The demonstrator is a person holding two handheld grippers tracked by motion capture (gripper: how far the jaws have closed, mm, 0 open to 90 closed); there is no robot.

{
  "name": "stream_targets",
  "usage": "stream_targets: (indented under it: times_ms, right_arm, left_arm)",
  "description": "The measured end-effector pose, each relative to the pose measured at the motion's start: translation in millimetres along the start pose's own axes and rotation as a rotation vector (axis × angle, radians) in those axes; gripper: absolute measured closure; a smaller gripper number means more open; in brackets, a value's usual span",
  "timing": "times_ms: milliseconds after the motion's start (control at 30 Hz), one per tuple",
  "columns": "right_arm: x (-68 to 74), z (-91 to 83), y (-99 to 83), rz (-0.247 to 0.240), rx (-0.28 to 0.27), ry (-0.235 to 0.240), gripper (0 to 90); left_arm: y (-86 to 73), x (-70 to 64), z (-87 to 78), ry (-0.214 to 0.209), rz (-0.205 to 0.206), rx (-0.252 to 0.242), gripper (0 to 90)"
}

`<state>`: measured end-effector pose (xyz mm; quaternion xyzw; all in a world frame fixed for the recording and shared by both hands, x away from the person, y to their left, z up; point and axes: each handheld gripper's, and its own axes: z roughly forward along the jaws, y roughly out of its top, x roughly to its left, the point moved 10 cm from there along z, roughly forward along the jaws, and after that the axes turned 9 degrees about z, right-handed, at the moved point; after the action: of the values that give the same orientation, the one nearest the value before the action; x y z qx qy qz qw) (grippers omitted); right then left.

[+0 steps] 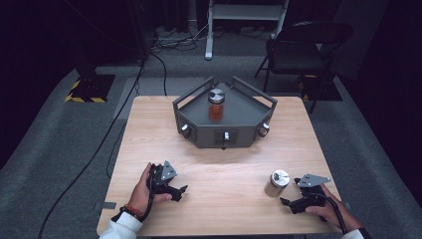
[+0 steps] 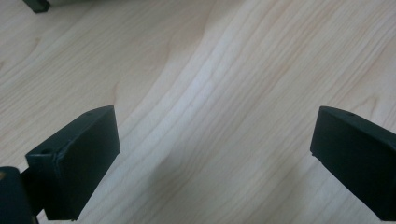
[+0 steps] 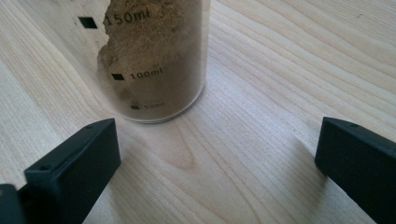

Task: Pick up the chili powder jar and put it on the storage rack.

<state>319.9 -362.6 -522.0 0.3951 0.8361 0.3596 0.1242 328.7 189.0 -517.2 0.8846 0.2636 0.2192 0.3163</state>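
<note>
Just ahead, clear cylindrical jar (image 3: pixel 154 60) of grainy brown powder.

We are reading volume marks printed on the clear jar (image 3: pixel 154 60) of brown powder: "150ml", "100ml", and a small, blurred one, probably "50ml". A black square is sitting beside each mark.

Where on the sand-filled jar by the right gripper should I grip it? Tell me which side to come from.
Take the jar across its straight clear wall, below the metal lid. It stands upright on the table, so a level approach probably suits. Come from the right gripper side: its jaws are open, wider than the jar, which stands just ahead of them.
</note>
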Motion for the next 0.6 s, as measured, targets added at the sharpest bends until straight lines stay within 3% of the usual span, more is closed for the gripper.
stream_targets:
  times_ms: [200, 300, 500, 600]
  right_arm:
    - [0.0, 0.0, 0.1, 0.0, 0.001, 0.0, 0.0]
    - [0.0, 0.0, 0.0, 0.0, 0.0, 0.0, 0.0]
    - [0.0, 0.0, 0.1, 0.0, 0.001, 0.0, 0.0]
    - [-0.1, 0.0, 0.1, -0.001, 0.001, 0.0, 0.0]
  left_arm:
    - [-8.3, 0.1, -1.2, 0.014, 0.019, 0.052, 1.3]
    - [-11.1, 1.0, -2.5, 0.019, 0.011, 0.049, 1.3]
    - [-14.6, 3.6, -1.4, 0.0, -0.019, 0.036, 1.0]
    - [-18.5, 7.0, 0.5, -0.031, -0.061, 0.021, 0.6]
